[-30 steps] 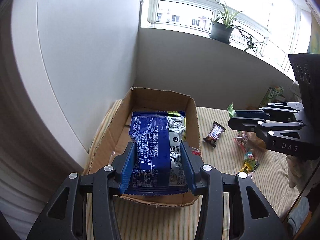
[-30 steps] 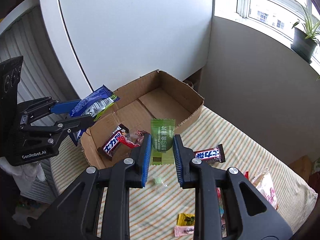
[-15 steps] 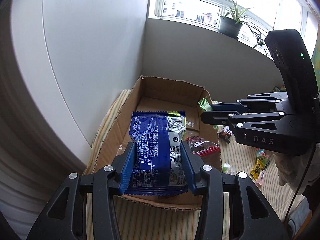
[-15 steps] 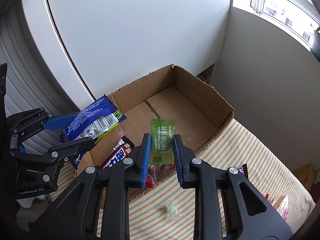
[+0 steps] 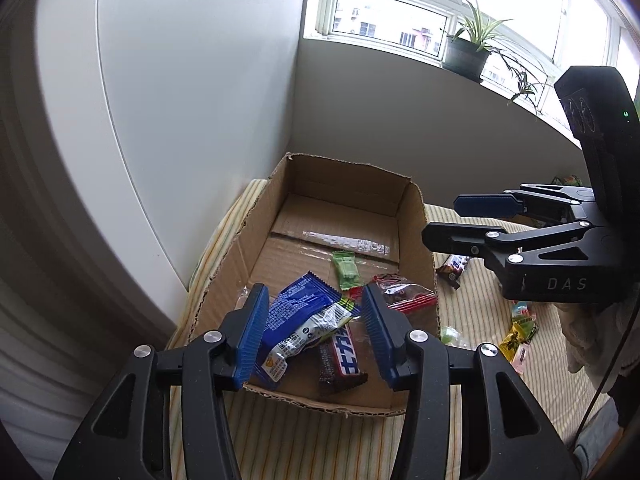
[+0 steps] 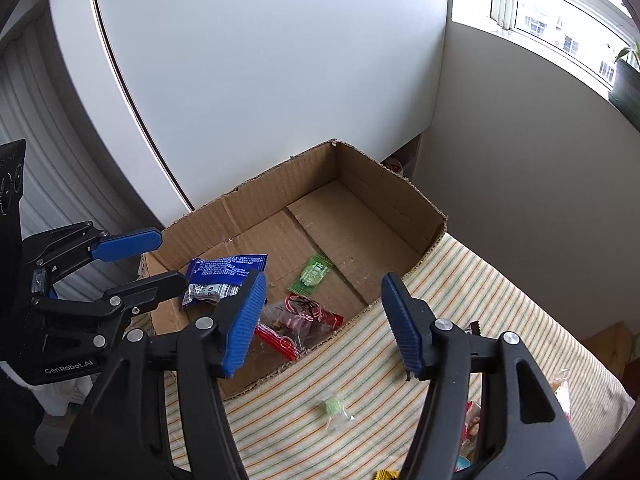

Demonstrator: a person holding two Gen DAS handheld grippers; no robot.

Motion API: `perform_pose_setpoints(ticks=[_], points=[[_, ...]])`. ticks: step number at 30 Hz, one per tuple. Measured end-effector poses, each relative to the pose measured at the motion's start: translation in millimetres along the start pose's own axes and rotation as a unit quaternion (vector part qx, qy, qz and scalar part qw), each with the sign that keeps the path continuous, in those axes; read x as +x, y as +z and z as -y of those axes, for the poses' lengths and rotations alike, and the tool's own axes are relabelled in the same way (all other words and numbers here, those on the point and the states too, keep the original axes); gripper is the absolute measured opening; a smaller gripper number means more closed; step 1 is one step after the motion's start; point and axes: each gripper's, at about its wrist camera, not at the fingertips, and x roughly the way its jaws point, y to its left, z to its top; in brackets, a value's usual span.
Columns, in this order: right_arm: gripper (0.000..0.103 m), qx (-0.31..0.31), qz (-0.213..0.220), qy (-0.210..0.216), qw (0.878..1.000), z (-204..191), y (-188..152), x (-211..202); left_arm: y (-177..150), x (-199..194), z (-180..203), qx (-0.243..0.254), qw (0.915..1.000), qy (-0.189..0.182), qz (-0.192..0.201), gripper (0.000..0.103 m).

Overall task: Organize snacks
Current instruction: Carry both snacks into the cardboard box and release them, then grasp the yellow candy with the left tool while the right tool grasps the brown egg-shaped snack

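Note:
An open cardboard box [image 5: 416, 216] [image 6: 384, 184] sits on a striped cloth. Inside lie a blue snack packet [image 5: 294, 318] [image 6: 224, 272], a green candy packet [image 5: 346, 270] [image 6: 312, 274], a chocolate bar [image 5: 342, 356] and a clear red-trimmed bag [image 5: 400, 294] [image 6: 300, 324]. My left gripper [image 5: 314, 332] [image 6: 156, 258] is open and empty above the box's near end. My right gripper [image 6: 324, 320] [image 5: 460, 220] is open and empty over the box's right rim.
Loose snacks lie on the cloth right of the box: a chocolate bar [image 5: 454, 266], yellow and pink candies [image 5: 520, 332], a small green candy [image 6: 334, 406] [image 5: 450, 334]. A white panel [image 6: 260, 60] stands behind the box. Potted plants [image 5: 470, 52] sit on the windowsill.
Both grippers opened. The blue packet dropped from my left gripper into the box, and the green packet dropped from my right gripper into the box.

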Motion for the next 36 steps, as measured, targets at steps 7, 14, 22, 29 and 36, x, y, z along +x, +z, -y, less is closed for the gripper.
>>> perform_pose_setpoints(ticks=[7, 14, 22, 29, 36], points=[[0.063, 0.02, 0.012, -0.016, 1.0, 23, -29, -43, -3, -14, 22, 0.013, 0.9996, -0.021, 0.011, 0.047], [0.063, 0.052, 0.009, -0.04, 0.998, 54, -71, -77, -10, -15, 60, 0.04, 0.9979, -0.05, 0.005, 0.047], [0.063, 0.098, -0.009, -0.058, 0.993, 93, -119, -95, -24, -7, 103, 0.073, 0.9938, -0.082, -0.014, 0.047], [0.063, 0.135, -0.022, -0.044, 0.99, 116, -153, -93, -37, 4, 135, 0.1, 0.9892, -0.1, -0.038, 0.047], [0.059, 0.172, -0.037, -0.014, 0.984, 133, -171, -74, -46, 18, 160, 0.123, 0.9839, -0.116, -0.058, 0.047]])
